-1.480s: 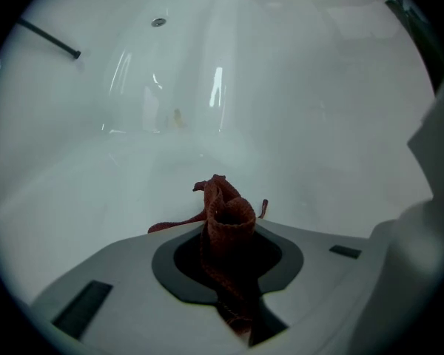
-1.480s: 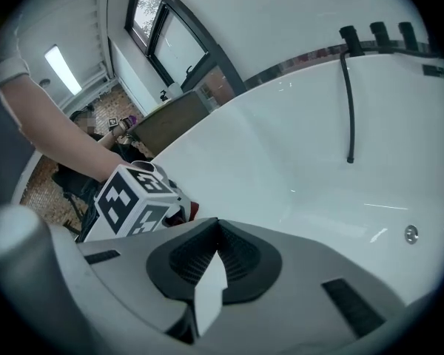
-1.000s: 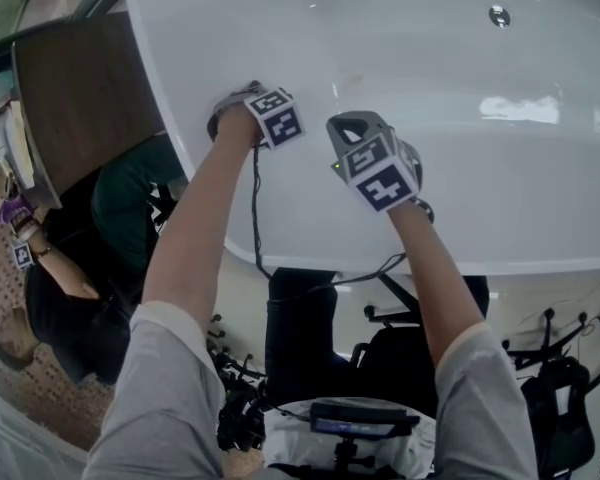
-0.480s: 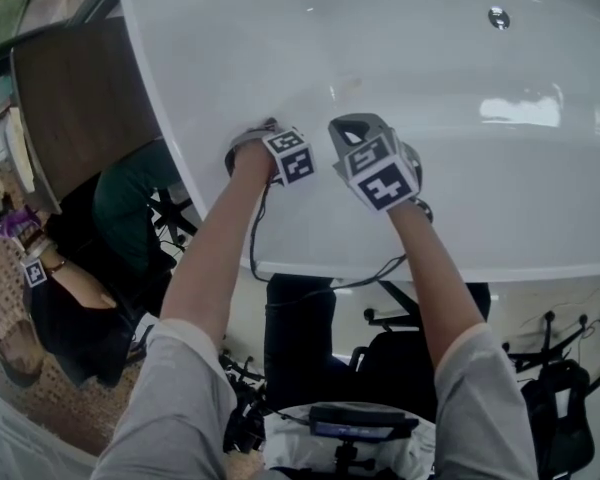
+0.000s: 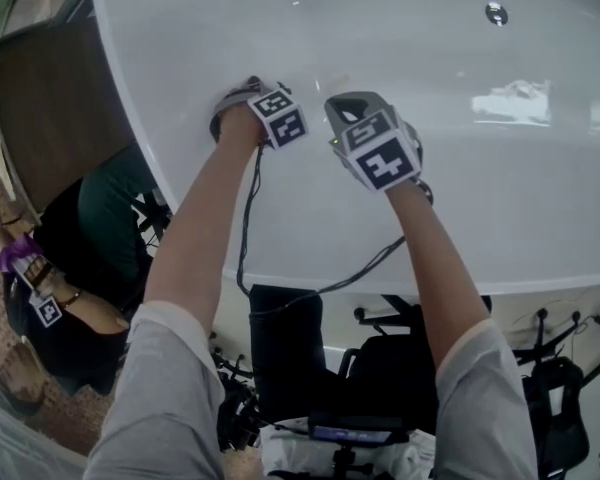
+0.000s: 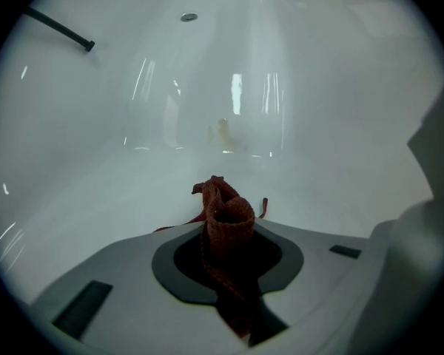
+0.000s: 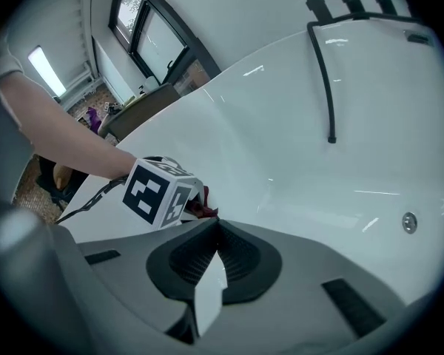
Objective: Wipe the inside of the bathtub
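Red knitted cloth [image 6: 226,228] is pinched tight in the left tool [image 5: 248,103] — its jaws are closed on it, and a little bunch pokes out in front. The right tool [image 7: 214,246] is just beside it, with its jaws pressed together and nothing in them (it looks like it is only waiting). Both tools are inside the white bathtub [image 5: 480,168], close to its curved wall at one end. I cannot tell if the cloth is touching the tub.

The job now looks like rubbing that wall. To do it well, I think the left tool should tip down so the soft bunch meets the tub, not the hard grey jaws. Push gently and slide in long strokes that overlap, so no strip gets missed. Hold the cloth firmly, or it could slip out.

A bit farther on, the left gripper view shows a small yellowish mark [image 6: 222,132] on the tub — a good spot to rub next. Farthest away is the round drain [image 5: 496,13], and working toward it makes sense.
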`<state>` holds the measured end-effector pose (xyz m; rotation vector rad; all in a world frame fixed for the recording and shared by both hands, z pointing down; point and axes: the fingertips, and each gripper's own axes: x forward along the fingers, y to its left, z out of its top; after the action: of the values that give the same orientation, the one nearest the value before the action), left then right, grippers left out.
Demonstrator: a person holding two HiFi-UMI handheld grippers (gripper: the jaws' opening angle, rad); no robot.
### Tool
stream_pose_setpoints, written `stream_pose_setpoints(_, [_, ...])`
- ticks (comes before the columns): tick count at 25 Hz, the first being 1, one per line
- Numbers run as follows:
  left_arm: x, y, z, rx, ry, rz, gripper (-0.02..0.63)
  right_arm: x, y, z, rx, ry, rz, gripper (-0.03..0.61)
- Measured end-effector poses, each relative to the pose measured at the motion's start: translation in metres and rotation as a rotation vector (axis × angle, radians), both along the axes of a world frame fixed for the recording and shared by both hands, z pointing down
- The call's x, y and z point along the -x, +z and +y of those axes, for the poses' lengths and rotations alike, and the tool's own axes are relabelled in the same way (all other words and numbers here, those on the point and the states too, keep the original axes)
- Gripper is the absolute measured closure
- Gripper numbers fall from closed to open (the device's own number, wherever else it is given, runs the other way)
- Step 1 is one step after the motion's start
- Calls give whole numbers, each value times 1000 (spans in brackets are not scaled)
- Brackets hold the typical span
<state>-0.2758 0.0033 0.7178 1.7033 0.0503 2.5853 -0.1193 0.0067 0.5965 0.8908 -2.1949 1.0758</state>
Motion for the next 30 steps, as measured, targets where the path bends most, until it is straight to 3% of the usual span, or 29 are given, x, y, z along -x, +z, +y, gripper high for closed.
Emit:
stream_pose_setpoints(4, [-3, 8, 1, 13, -5, 1, 531, 5, 15, 4, 16, -18, -1, 572])
stream_pose_setpoints(10, [0, 12, 91, 195, -18, -42, 530, 0, 23, 16, 42, -14, -9, 572])
stream_pose_setpoints(13, [2, 16, 91, 180, -15, -36, 529, 2, 22, 15, 42, -16, -16, 572])
stream_pose_setpoints(19, [-13, 37, 36, 108, -16, -13, 529, -1, 30, 9, 42, -5, -15, 572])
stream_pose_setpoints(25, [-24, 55, -5, 80, 10, -46, 529, -2, 44, 11, 44, -8, -4, 572])
stream_pose_setpoints(28, [-26, 67, 5, 104, 16, -52, 529, -7, 57, 13, 54, 1, 6, 572])
stream_pose_setpoints(30, [-24, 72, 29, 164, 13, -62, 530, -9, 64, 15, 68, 10, 11, 572])
